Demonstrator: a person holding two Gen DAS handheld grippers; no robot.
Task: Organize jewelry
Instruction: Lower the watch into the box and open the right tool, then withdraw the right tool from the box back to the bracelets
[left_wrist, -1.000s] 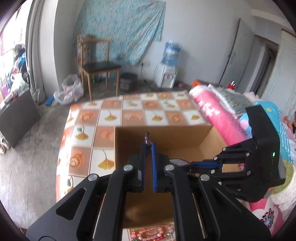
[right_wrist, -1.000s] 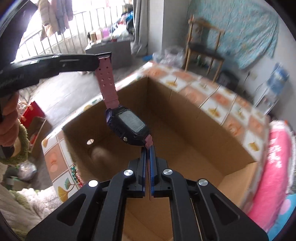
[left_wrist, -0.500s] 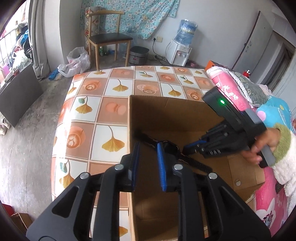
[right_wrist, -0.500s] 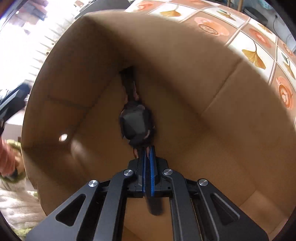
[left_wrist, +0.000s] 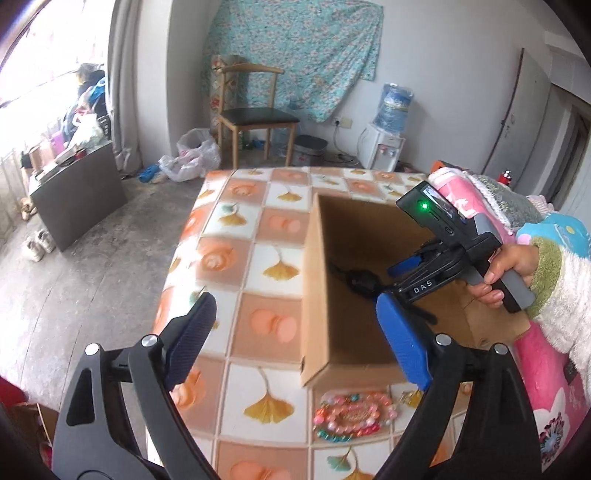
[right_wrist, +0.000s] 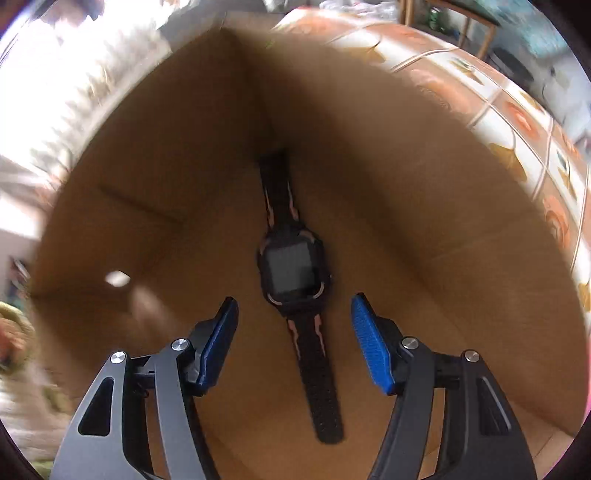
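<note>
My right gripper (right_wrist: 291, 325) pointed into the cardboard box (right_wrist: 424, 192), jaws opening, the watch (right_wrist: 293, 266) lying free at twelve o'clock. My left gripper (left_wrist: 291, 332) was opening wide, empty.

Daylight pours in from the window (left_wrist: 33, 55) at the upper left of the left view and burns out to white there; the rest of the room is evenly lit and mostly sharp. Straight lines bow toward the rim, and the corners go black. In the right view the box (right_wrist: 369, 166) is dim and brown inside, with the watch (right_wrist: 293, 271) dark at the centre. The upper left and left edge are smeared with motion blur and overexposed.
</note>
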